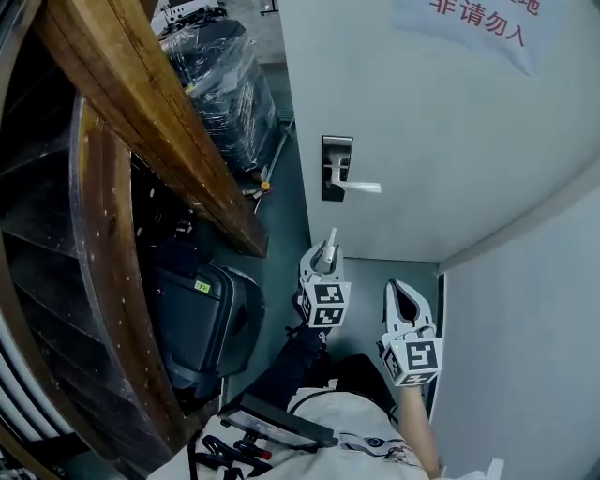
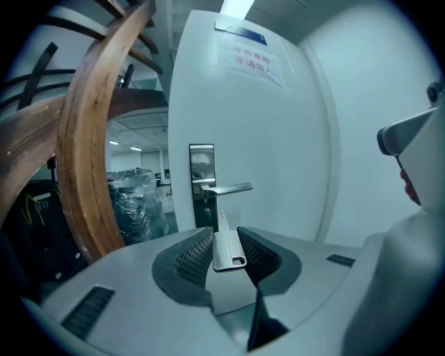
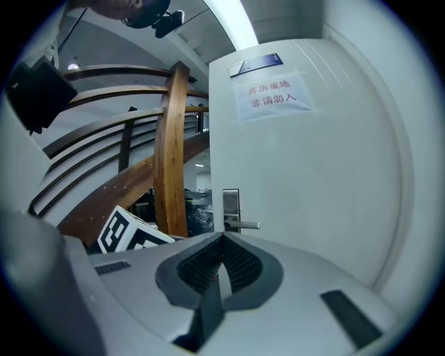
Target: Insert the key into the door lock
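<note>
A pale door (image 1: 450, 122) carries a dark lock plate (image 1: 337, 169) with a silver lever handle (image 1: 359, 186). My left gripper (image 1: 327, 247) is shut on a flat silver key (image 2: 226, 247), whose blade points toward the lock plate (image 2: 201, 184) from some distance. The lever handle (image 2: 226, 188) sticks out to the right above the key's tip. My right gripper (image 1: 403, 298) hangs lower and to the right, its jaws shut with nothing between them. In the right gripper view the lock plate (image 3: 231, 208) shows small and far ahead.
A curved wooden stair rail (image 1: 141, 122) runs along the left. Below it sit a dark bag (image 1: 202, 319) and plastic-wrapped goods (image 1: 220, 84). A red-lettered notice (image 1: 478, 23) is stuck high on the door. A light wall (image 1: 525, 356) closes in at the right.
</note>
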Demonstrator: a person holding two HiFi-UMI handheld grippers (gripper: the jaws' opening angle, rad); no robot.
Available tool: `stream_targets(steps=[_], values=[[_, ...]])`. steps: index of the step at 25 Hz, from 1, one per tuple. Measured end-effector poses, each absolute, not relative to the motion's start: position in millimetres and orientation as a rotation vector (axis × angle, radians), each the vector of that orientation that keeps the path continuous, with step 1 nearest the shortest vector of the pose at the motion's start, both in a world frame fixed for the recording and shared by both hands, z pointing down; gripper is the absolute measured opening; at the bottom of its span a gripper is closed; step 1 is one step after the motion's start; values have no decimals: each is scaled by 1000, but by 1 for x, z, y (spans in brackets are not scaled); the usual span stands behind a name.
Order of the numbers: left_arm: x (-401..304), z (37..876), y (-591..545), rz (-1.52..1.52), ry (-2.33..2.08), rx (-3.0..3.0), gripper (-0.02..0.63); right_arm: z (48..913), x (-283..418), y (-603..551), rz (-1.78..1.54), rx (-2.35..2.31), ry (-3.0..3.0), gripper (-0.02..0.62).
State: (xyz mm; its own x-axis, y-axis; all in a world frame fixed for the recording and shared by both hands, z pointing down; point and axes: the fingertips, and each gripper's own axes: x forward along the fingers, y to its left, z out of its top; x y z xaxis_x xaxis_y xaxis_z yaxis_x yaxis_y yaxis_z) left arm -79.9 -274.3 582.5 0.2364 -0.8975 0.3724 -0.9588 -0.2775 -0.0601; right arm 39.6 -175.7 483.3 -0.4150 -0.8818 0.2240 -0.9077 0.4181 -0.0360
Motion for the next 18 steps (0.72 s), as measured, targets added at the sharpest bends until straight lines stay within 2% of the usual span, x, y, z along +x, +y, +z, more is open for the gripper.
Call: stream_targets(steps=[12, 18], values=[[-75, 641, -395, 465, -1871, 2276, 117, 547, 85, -221, 122, 1641, -2502, 6], [-80, 657, -419, 457, -1919, 2237, 117, 577, 99, -234, 151, 1656, -2510, 6]])
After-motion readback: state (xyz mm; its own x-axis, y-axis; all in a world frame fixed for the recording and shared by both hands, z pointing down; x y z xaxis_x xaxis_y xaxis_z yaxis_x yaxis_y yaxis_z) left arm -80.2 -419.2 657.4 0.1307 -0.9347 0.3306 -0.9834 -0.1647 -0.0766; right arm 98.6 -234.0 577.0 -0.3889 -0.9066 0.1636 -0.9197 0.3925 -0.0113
